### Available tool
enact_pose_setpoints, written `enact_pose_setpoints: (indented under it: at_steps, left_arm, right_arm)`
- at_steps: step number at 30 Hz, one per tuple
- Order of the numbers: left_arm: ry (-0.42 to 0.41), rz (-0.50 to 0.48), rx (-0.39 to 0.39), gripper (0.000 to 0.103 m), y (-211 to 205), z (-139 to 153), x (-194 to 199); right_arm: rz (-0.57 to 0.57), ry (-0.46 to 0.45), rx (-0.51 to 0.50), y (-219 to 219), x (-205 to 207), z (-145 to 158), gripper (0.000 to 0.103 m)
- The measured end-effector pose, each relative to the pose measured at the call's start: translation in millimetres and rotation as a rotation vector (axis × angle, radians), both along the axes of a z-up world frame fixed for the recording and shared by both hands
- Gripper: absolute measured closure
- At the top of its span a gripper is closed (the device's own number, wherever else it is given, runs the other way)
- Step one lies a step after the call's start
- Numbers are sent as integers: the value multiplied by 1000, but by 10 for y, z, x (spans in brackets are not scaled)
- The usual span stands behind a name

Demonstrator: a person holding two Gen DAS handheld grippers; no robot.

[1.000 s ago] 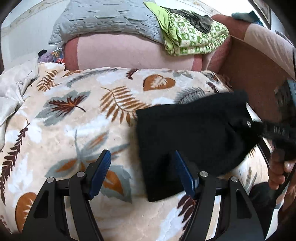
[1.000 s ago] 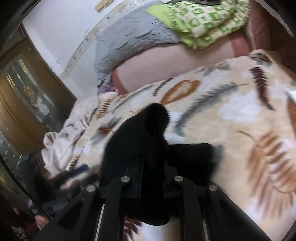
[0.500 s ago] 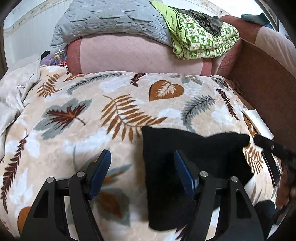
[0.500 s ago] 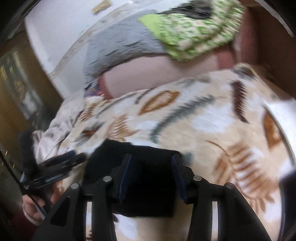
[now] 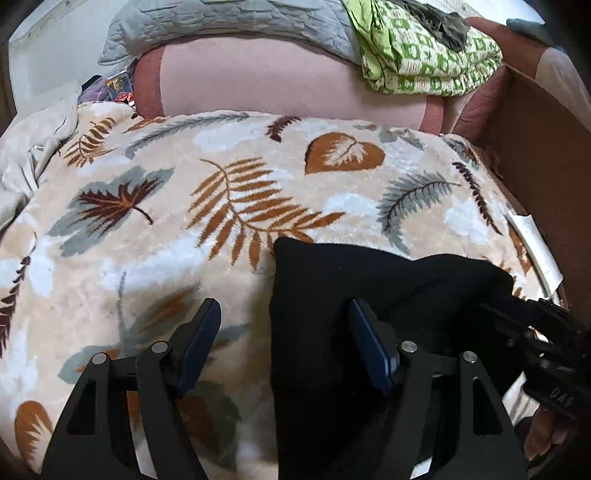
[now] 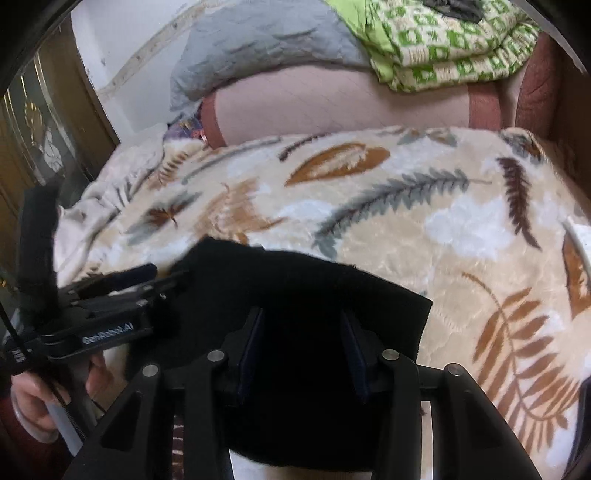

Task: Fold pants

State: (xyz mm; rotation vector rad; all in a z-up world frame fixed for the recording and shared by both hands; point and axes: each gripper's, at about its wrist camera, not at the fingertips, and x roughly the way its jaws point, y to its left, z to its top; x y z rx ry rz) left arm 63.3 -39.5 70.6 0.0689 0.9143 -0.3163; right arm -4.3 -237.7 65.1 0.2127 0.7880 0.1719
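Black pants (image 5: 369,295) lie folded into a squarish bundle on the leaf-patterned blanket (image 5: 184,236), near its front right part. My left gripper (image 5: 282,310) is open and hovers low over the bundle's left edge, with one pad over the blanket and the other over black cloth. My right gripper (image 6: 302,317) stands open just above the pants (image 6: 295,280), its pads apart and not pinching the cloth. Its fingers (image 5: 517,317) show at the bundle's right side in the left wrist view. The left gripper's fingers (image 6: 129,275) reach in from the left in the right wrist view.
A pink bolster (image 5: 288,81) runs along the back, topped by a grey quilt (image 5: 221,22) and a green patterned cover (image 5: 424,59). A brown panel (image 5: 546,155) borders the right. Crumpled pale sheet (image 5: 26,155) lies at the left. A hand (image 6: 33,402) holds the left gripper.
The right gripper was shut on a raised part of the pants and has let go. The cloth has dropped flat into a bundle. The left gripper has shifted closer over the bundle's left edge.
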Motion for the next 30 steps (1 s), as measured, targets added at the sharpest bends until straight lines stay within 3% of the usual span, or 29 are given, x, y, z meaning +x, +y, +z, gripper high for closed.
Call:
enact_pose_setpoints:
  at_steps: [4,10,14,17,24,30]
  left_arm:
    - [-16,19,7,32,113,97,-66]
    - [-4,42,2,32,224,168,-172]
    - [-32,23,-4,31,252,268,-287]
    - [-31,17,-5,25,295,252,-357]
    - [22,29,-9,25,412,56,-427]
    - [2,-5,-9,25,313,30,-489]
  right_arm:
    - [-2,-61,67,-45,-234,146,58]
    - [6,32,32,18,-271,-196,58]
    - [-3,-33,54,-20,-385,53,57]
    - [-33,-70,69,-111,-508,190,47]
    - [-123,0,-11,-323,-649,50,47]
    - [-91,26,22,-331,-626,-83,48]
